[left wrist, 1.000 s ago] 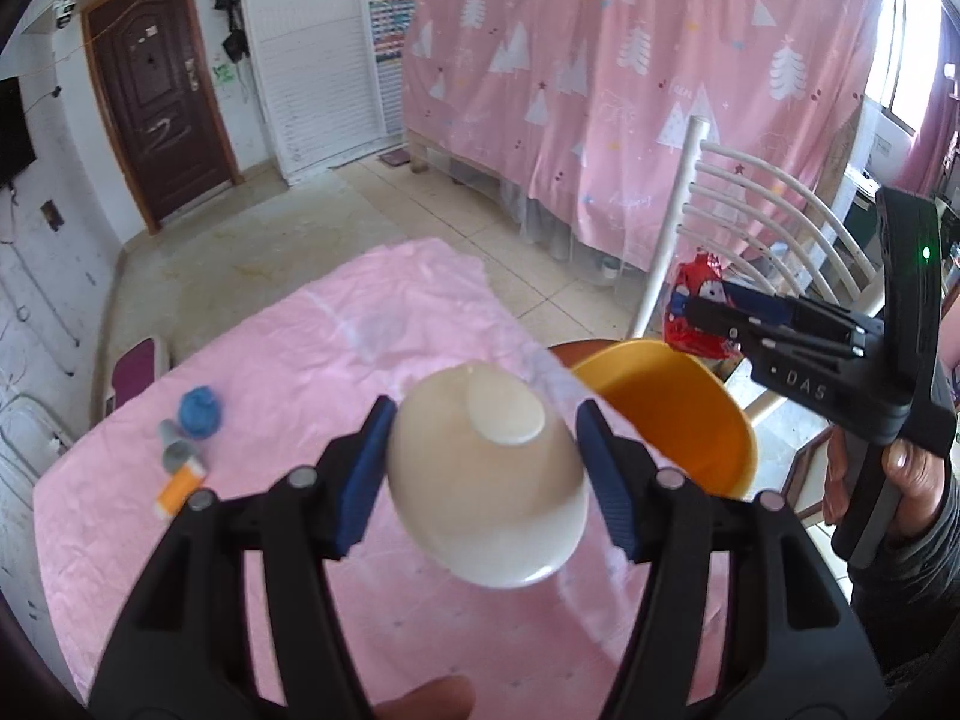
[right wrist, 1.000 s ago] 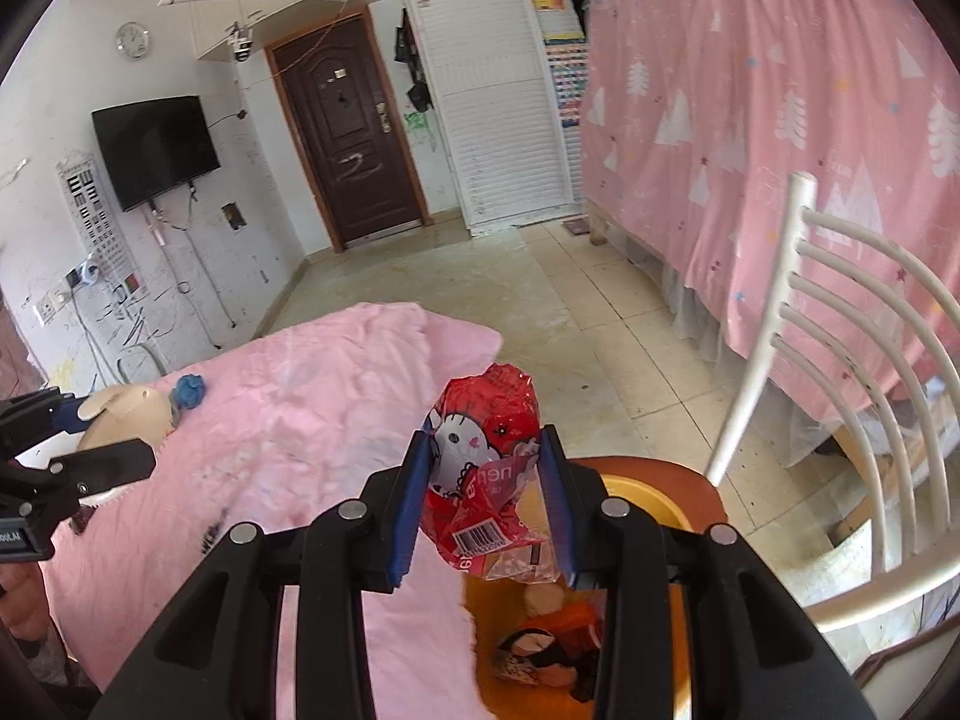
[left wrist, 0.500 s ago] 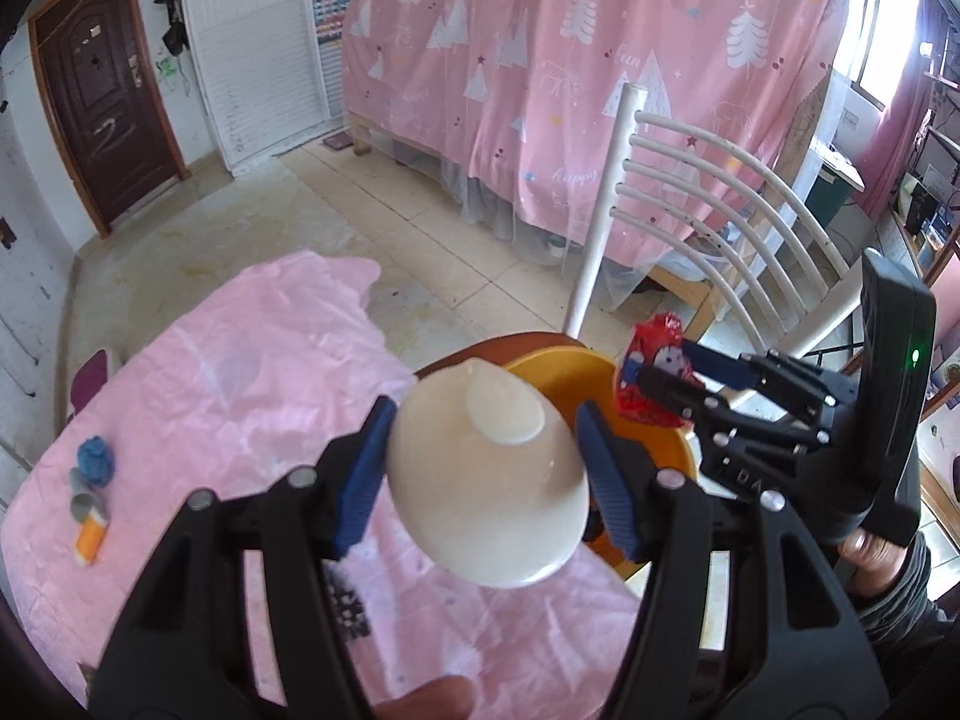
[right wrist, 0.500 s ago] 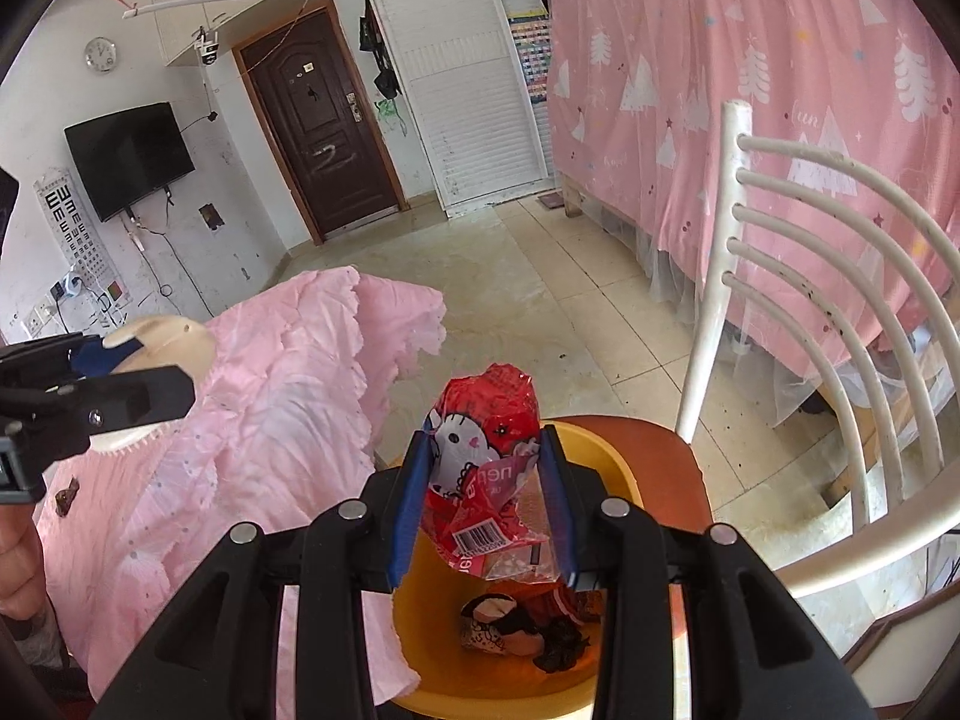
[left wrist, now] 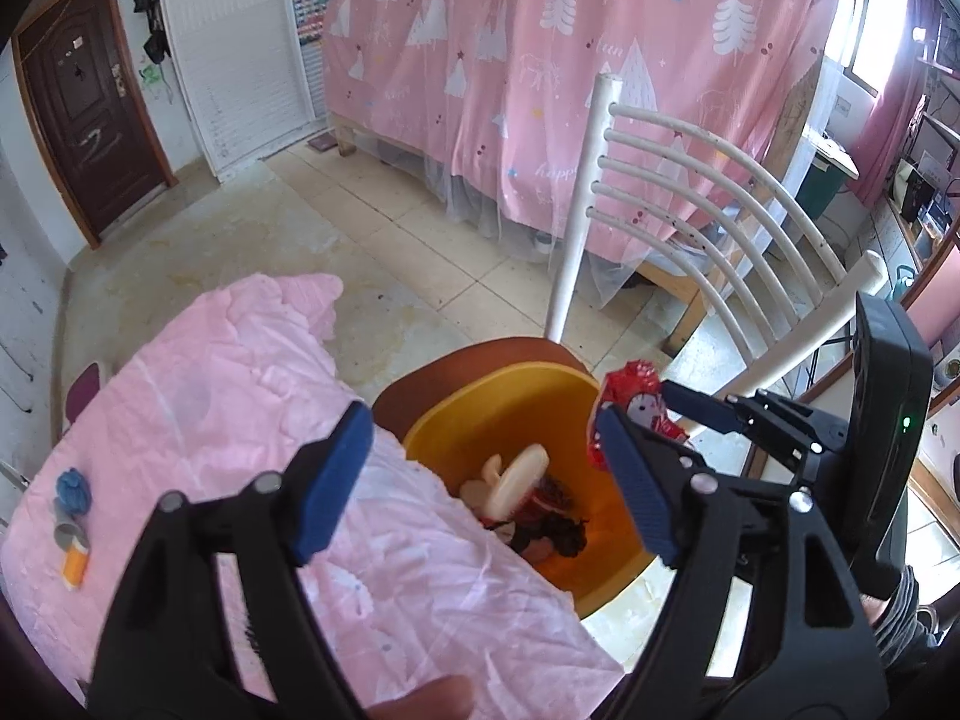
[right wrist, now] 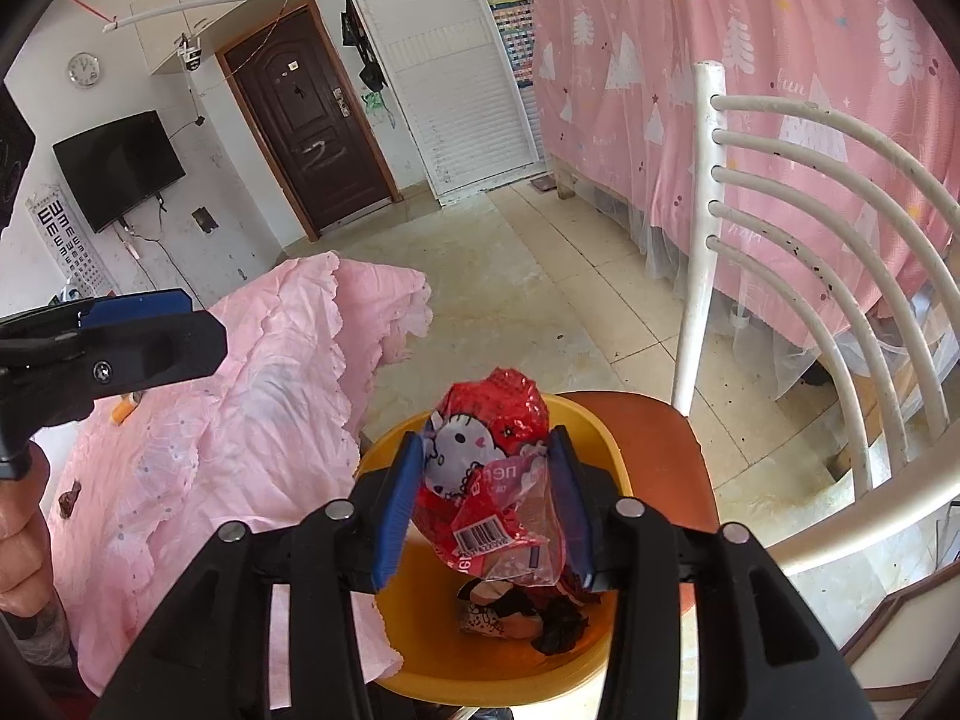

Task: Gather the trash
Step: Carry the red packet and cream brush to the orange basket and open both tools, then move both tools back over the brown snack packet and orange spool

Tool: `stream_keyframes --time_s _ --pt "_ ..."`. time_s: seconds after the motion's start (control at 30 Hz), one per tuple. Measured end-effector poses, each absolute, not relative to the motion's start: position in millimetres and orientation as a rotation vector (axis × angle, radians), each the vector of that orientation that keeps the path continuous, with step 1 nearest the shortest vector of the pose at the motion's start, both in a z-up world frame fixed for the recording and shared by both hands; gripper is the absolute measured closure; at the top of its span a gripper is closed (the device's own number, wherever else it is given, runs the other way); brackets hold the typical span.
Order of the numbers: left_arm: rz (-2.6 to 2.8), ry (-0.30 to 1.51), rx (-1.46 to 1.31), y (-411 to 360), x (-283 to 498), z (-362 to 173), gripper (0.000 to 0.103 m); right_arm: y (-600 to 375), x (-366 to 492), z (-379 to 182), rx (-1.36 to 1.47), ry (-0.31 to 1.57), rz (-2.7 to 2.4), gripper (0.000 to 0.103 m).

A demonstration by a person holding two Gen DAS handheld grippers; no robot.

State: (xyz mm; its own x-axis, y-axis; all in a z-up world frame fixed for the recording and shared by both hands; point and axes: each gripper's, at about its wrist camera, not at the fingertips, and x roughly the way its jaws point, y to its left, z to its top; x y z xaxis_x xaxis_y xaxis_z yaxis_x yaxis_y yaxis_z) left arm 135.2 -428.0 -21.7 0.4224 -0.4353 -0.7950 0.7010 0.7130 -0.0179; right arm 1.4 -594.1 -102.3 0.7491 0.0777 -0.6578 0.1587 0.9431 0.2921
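Your left tongs (left wrist: 486, 480) just opened; the white cup (left wrist: 517, 480) fell into the bin (left wrist: 456, 414). Right tongs (right wrist: 489, 501), loosening, still touch the red wrapper (right wrist: 489, 480).

Both cameras ride on hand-held grippers, looking forward and steeply down along the fingers. Each hangs close above the round orange plastic basin (left wrist: 480, 414) (right wrist: 498, 675) on the brown chair seat (right wrist: 648, 426), sharing it, the pink tablecloth (left wrist: 198, 372) (right wrist: 252, 408) and the white chair back (left wrist: 690, 192) (right wrist: 798, 228).
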Motion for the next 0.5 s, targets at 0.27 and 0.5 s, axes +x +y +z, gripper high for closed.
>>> stream_keyframes --time_s 0.27,0.5 --pt "-0.715 0.866 0.287 -400.7 137.2 -9.0 0.028 -583.0 3.0 -92.1 0.319 0.721 -0.049 0.061" --pt "-0.673 0.839 0.218 -349.8 137.7 5.1 0.028 -555.8 8.4 -66.9 0.27 0.695 -0.032 0.06"
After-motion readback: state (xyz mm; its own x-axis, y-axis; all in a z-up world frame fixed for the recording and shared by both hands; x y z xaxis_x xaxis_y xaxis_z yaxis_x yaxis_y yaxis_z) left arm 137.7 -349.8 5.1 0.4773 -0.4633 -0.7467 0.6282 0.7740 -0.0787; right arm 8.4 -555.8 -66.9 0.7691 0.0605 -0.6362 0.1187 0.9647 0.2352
